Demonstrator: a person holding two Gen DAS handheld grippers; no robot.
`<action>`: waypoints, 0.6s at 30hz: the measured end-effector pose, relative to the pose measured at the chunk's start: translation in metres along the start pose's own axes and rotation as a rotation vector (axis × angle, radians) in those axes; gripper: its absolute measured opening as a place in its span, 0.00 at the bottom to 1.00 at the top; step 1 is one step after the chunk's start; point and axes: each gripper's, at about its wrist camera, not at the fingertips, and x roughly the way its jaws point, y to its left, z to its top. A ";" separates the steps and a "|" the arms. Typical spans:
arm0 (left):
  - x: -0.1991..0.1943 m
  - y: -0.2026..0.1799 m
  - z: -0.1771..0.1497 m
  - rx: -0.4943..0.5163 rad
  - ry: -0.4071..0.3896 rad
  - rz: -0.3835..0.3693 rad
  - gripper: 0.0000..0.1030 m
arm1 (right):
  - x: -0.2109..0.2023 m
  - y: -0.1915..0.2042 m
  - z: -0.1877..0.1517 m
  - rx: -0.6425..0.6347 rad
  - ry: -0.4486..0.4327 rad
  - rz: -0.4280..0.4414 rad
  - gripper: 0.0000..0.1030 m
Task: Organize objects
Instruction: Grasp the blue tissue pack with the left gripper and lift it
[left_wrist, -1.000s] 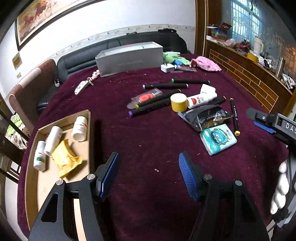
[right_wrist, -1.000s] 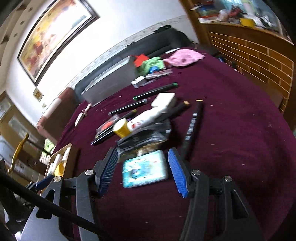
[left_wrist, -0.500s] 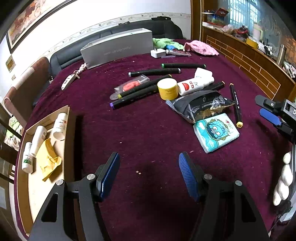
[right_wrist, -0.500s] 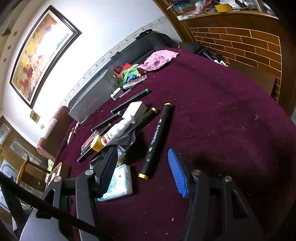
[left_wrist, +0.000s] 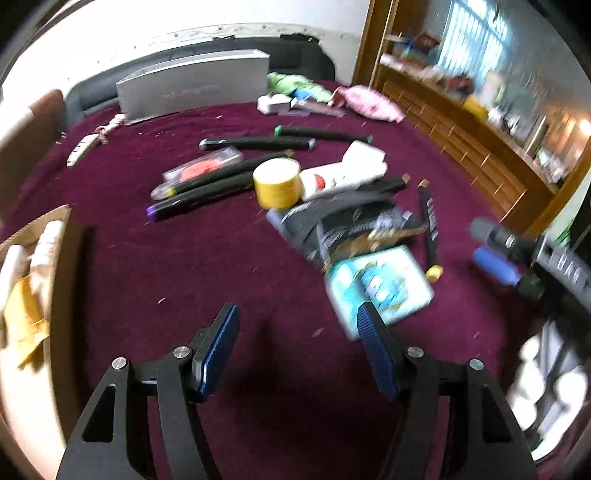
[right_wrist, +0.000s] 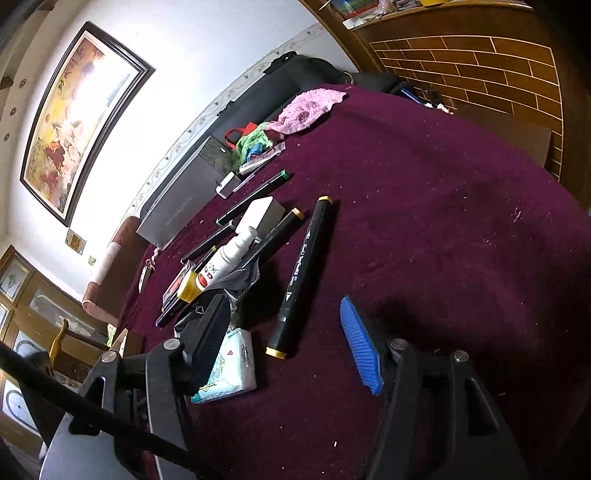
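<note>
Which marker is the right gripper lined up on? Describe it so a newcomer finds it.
On the maroon tablecloth, right of the cluttered pile, lies a black marker beside the tissue pack. Unlike its neighbours, it lies apart, yellow-capped at both ends, near end between the opening right gripper.

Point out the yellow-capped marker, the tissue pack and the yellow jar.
yellow-capped marker (right_wrist: 301, 275), right wrist view, middle of its black barrel
tissue pack (left_wrist: 380, 290), left wrist view, printed front face
yellow jar (left_wrist: 276, 181), left wrist view, side wall

Left tool agape, right tool opening.
</note>
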 end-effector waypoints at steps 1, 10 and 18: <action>0.002 0.000 0.003 -0.001 -0.012 -0.010 0.58 | 0.000 0.001 0.000 -0.003 0.002 0.000 0.59; 0.042 -0.006 0.017 -0.040 0.013 -0.134 0.59 | 0.003 0.002 -0.002 -0.014 0.006 -0.015 0.59; 0.023 -0.076 -0.006 0.198 0.054 -0.376 0.60 | 0.000 -0.002 -0.001 0.009 -0.007 -0.020 0.59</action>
